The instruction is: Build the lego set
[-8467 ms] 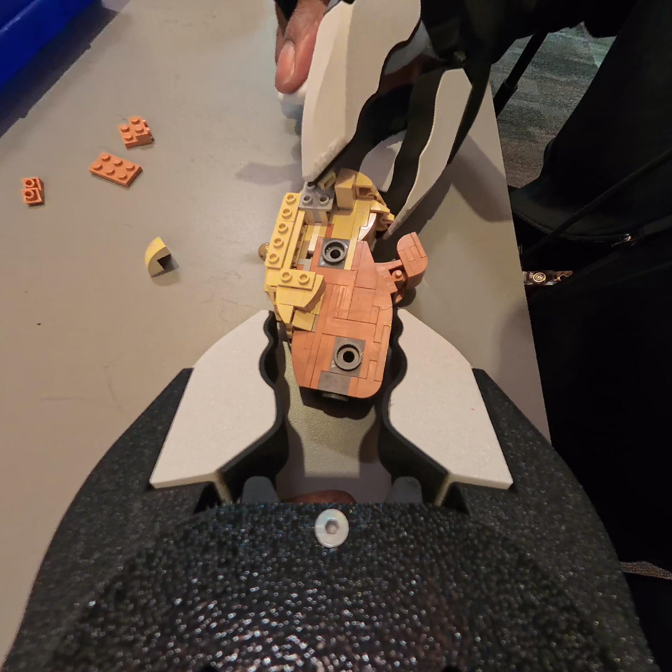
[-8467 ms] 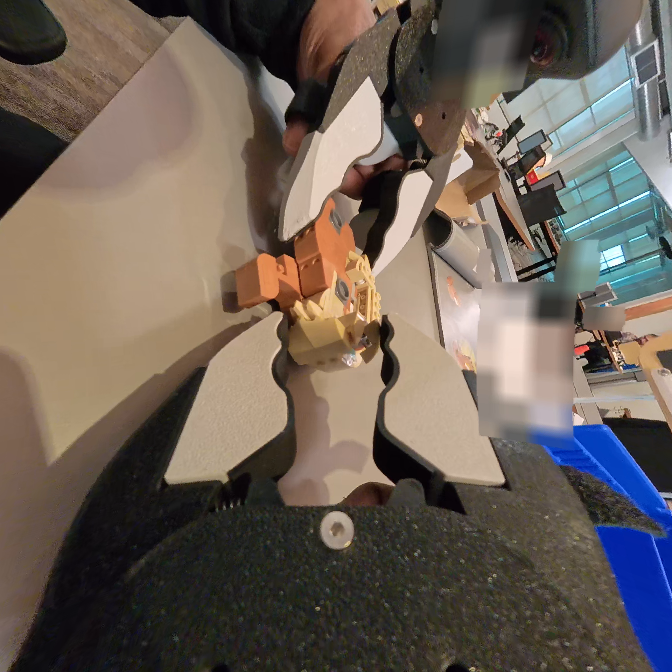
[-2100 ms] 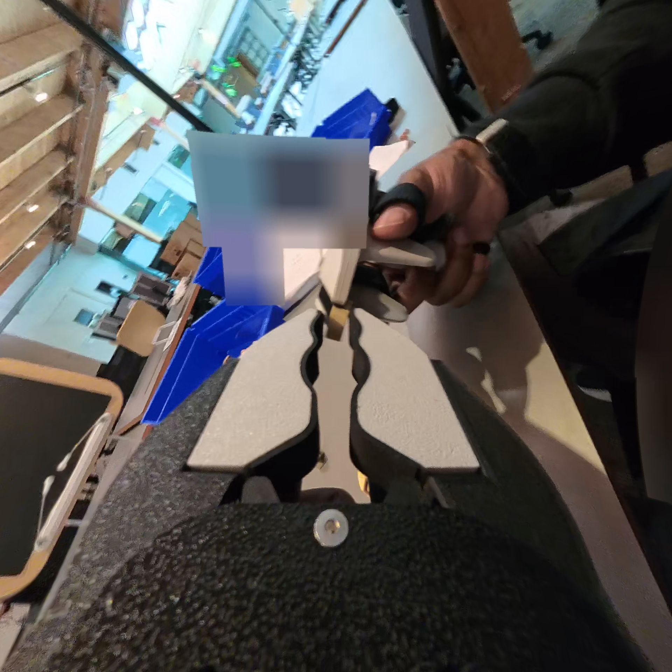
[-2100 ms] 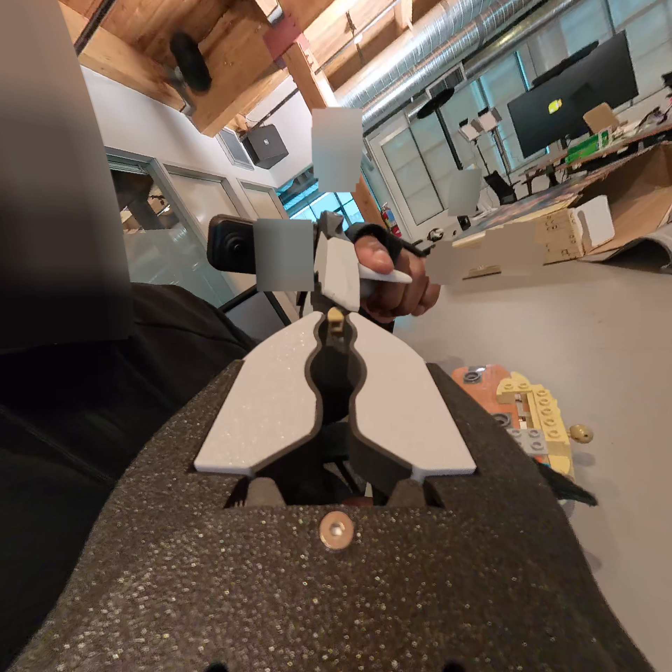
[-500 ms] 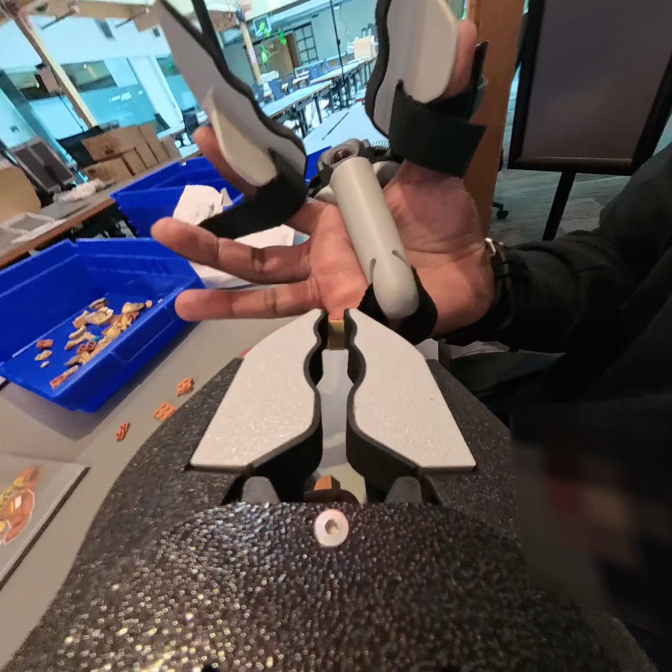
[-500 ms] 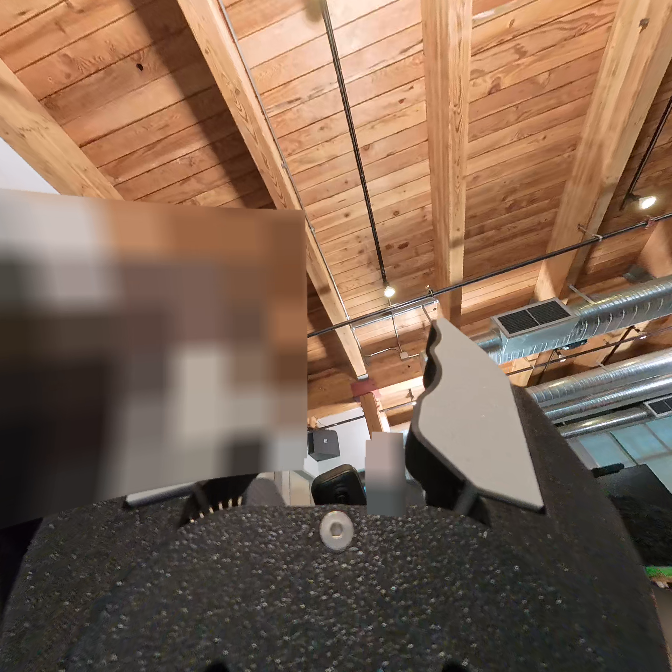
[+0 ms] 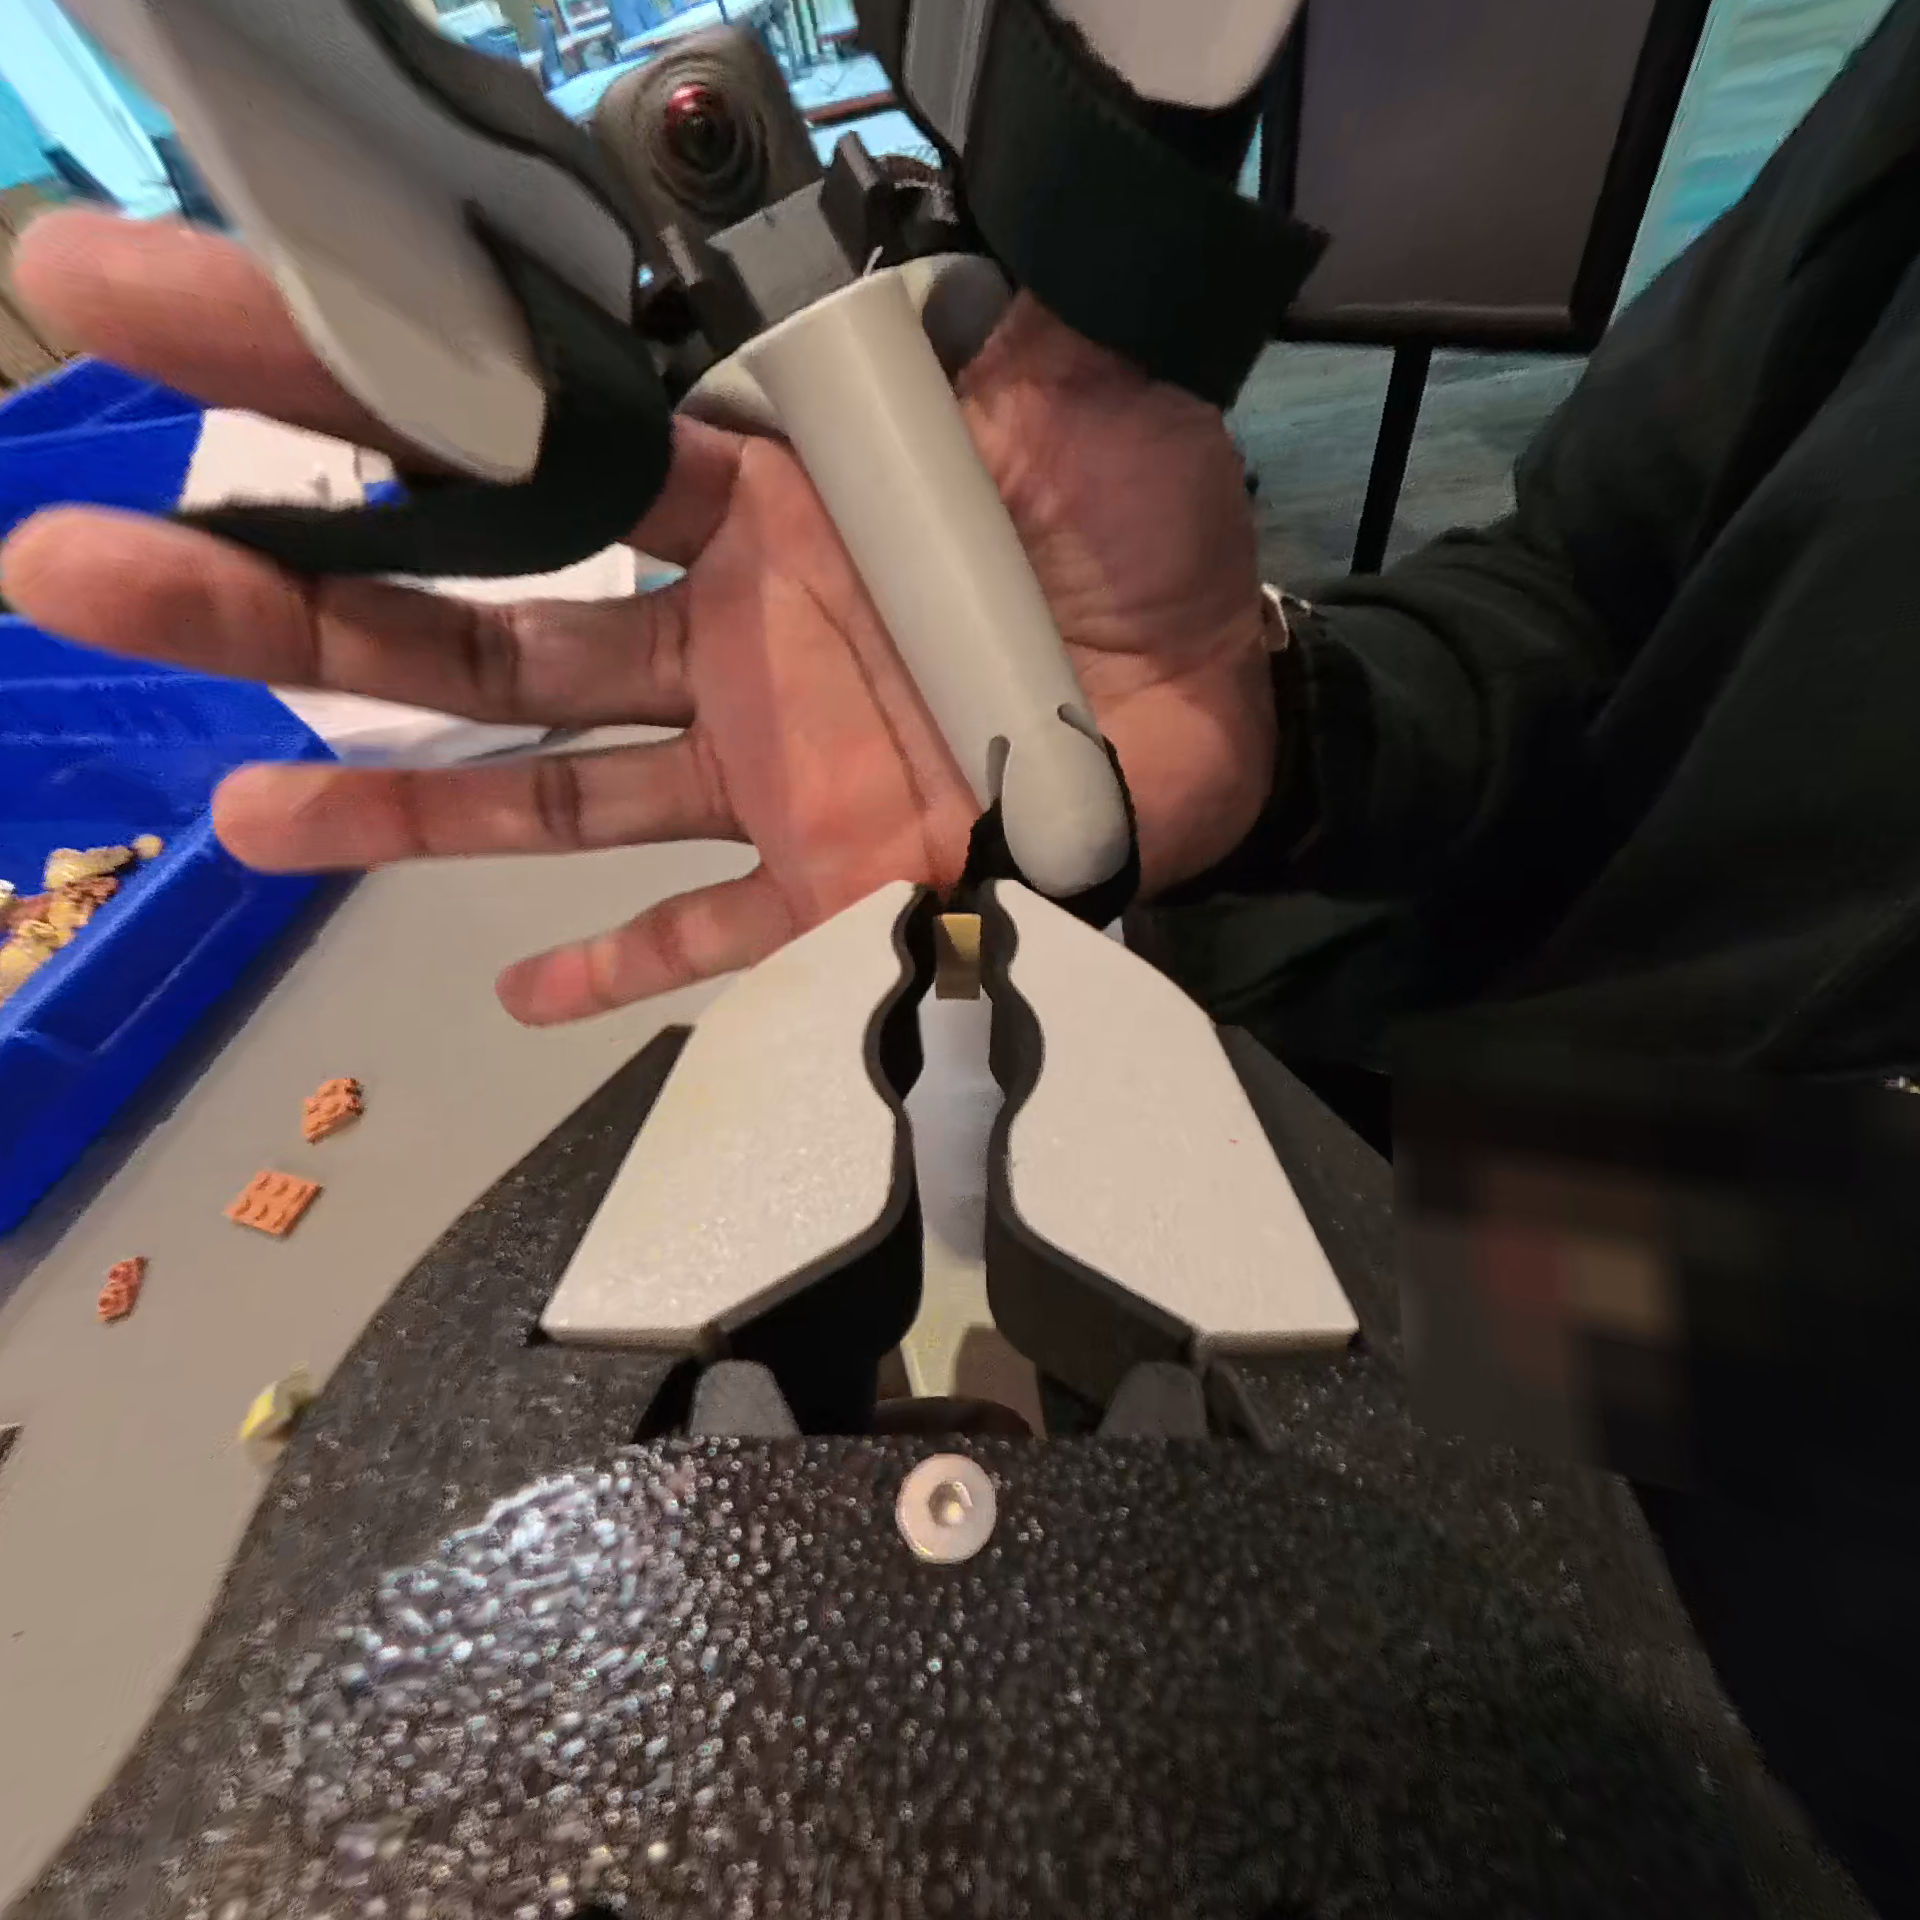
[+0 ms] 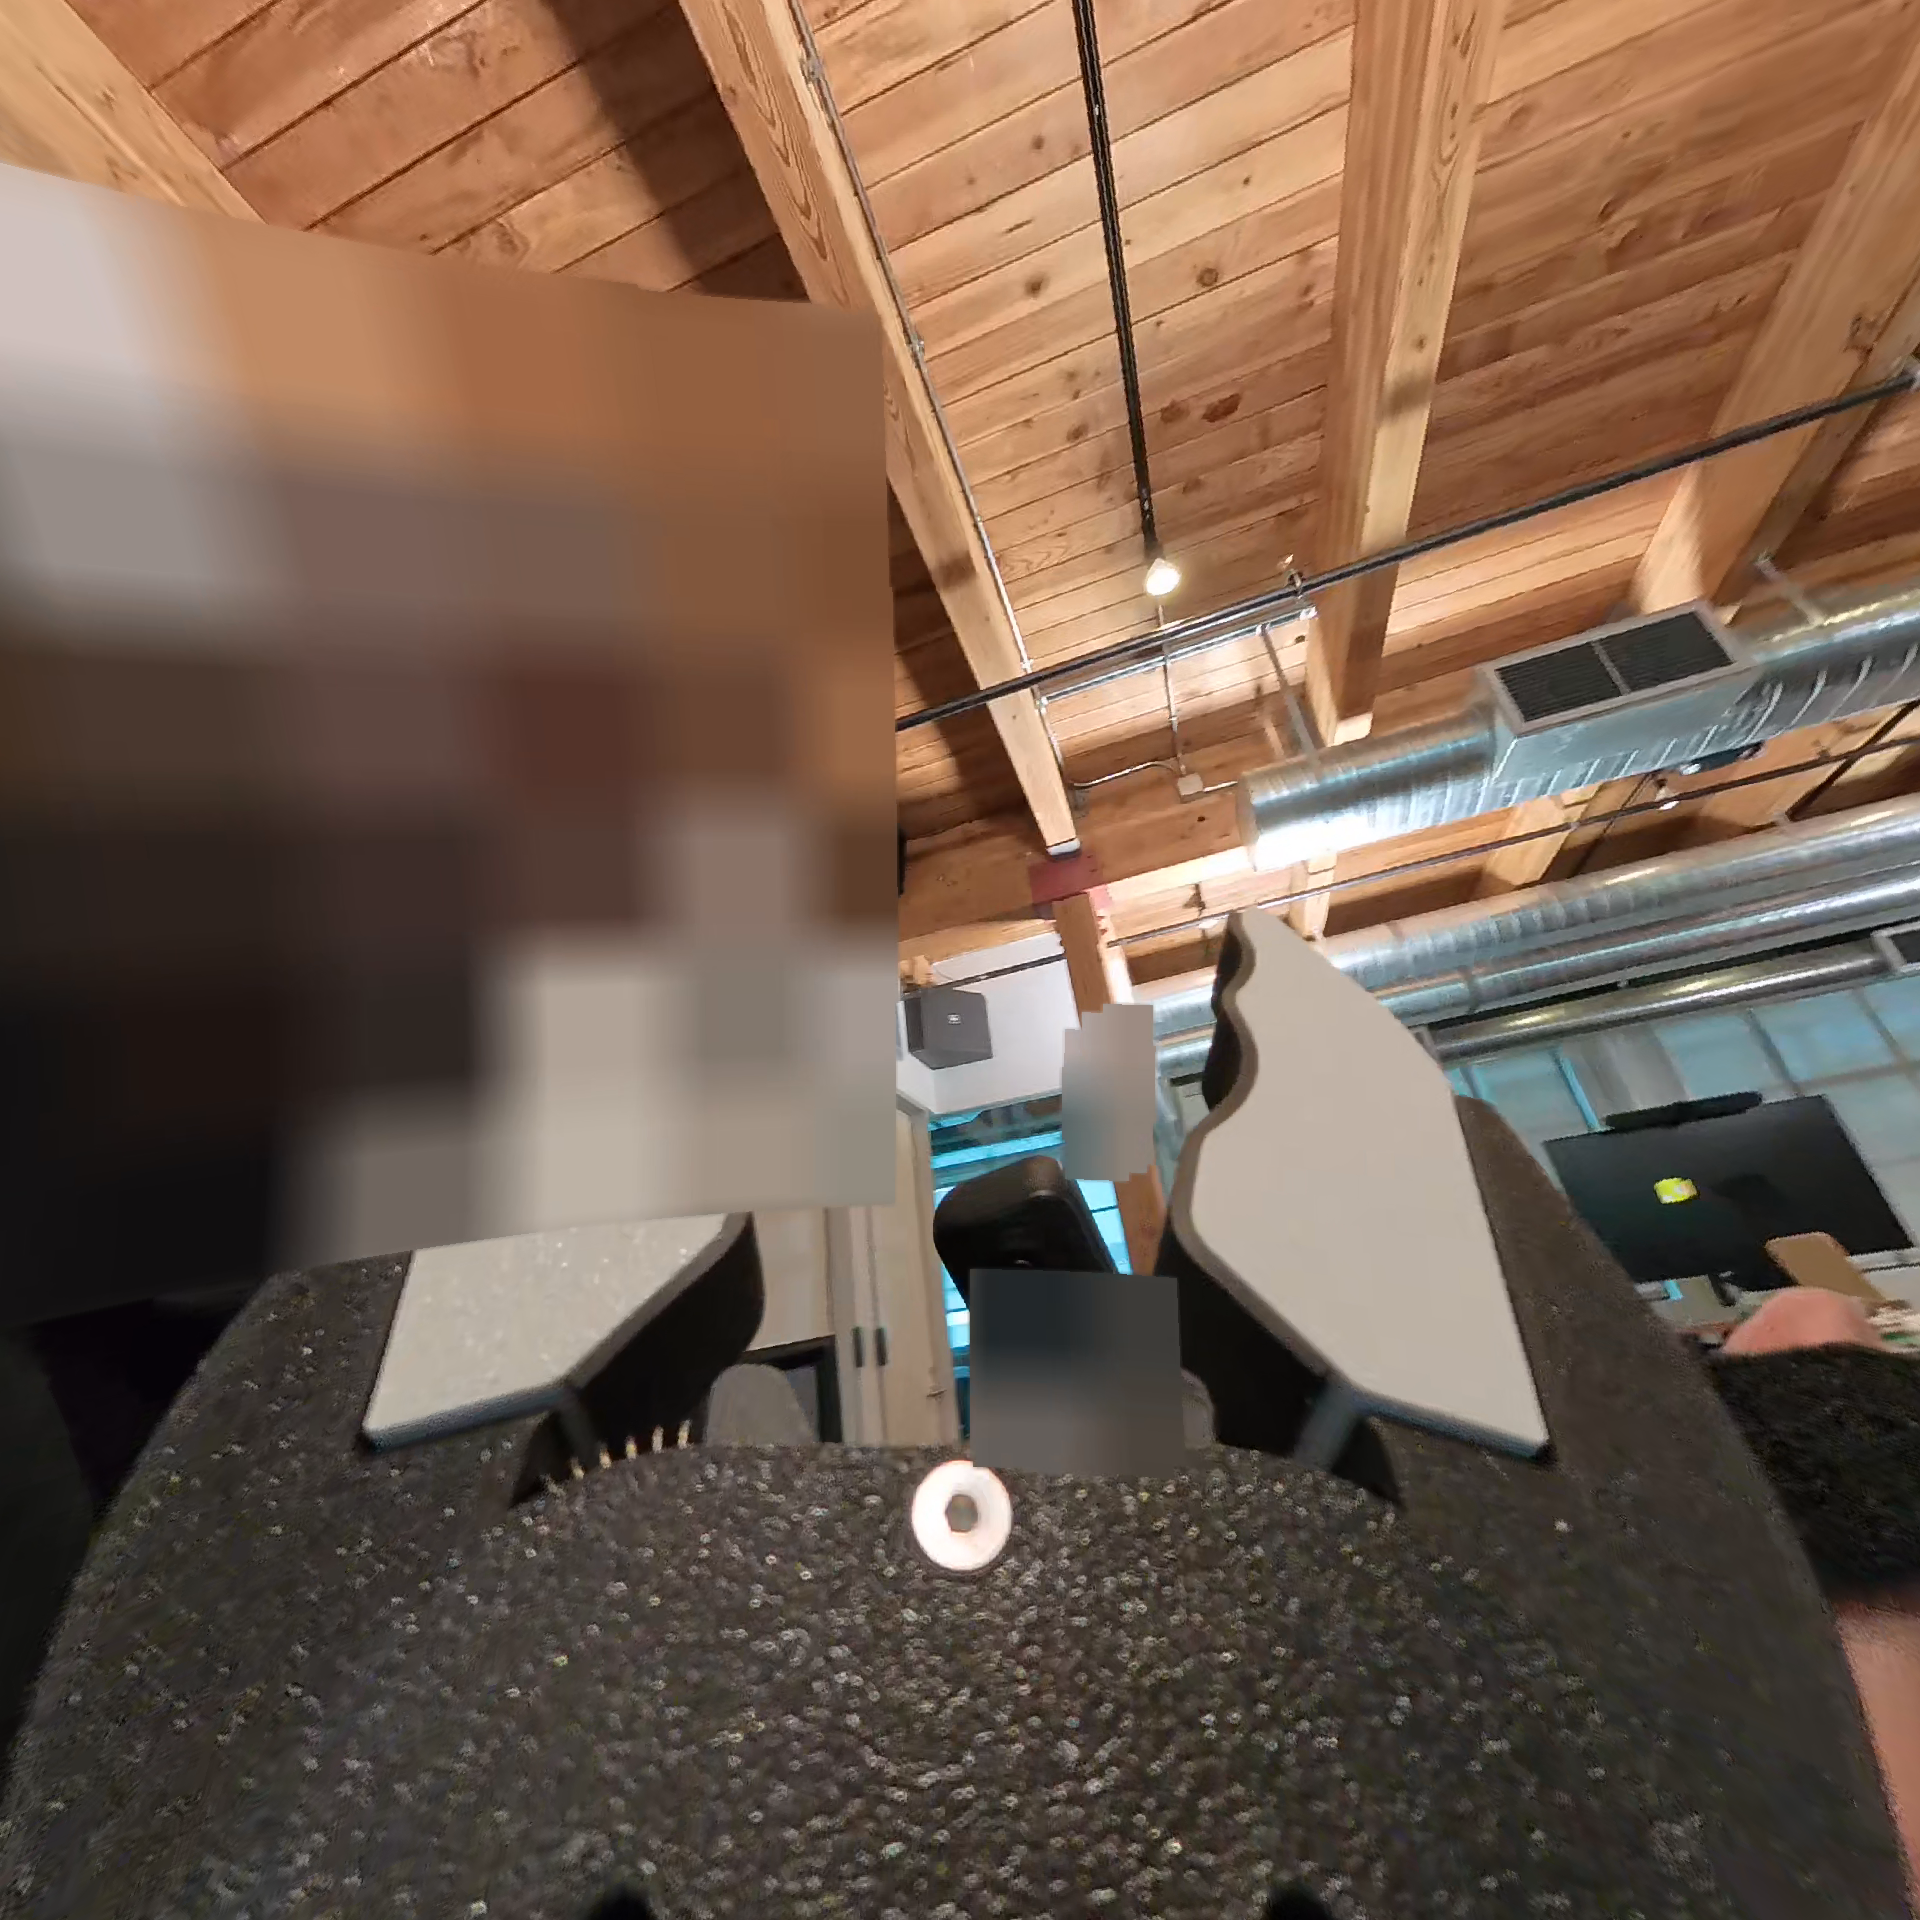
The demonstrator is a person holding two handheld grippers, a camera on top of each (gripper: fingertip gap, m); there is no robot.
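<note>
**Operator:** Lego status: where is the set, and what step is in hand?

**Technician:** No built model appears in either view. The left gripper [image 7: 958,940] grasps one small tan piece [image 7: 957,956], pinched at the very tips of its fingers, which stand almost closed around it. Loose orange plates [image 7: 272,1202] lie on the grey table [image 7: 499,1049], and more pieces sit in the blue bin [image 7: 125,935] at the far left. By judgement, the step is a regrip or handover of the tan piece in mid-air, before it is fitted.

**Operator:** State of the right gripper?

**Technician:** The right gripper [image 8: 997,1174] stands spread wide and holds nothing. Its own view points up at a wooden ceiling [image 8: 1247,312]. One finger is plain to see; the other is partly hidden behind a blurred patch. In the left wrist view, the person's right hand [image 7: 831,665] is open, palm facing the camera, with the handle [image 7: 914,582] of the right gripper lying across it on its straps. The tan piece sits just beside the heel of that palm; contact cannot be confirmed.

**Operator:** What does the next move call for?

**Technician:** Likely, bring the right gripper down level, line its fingers up on the tan piece, and close gently. The piece is small and held only at the tips, so a knock could tip or drop it.
</note>
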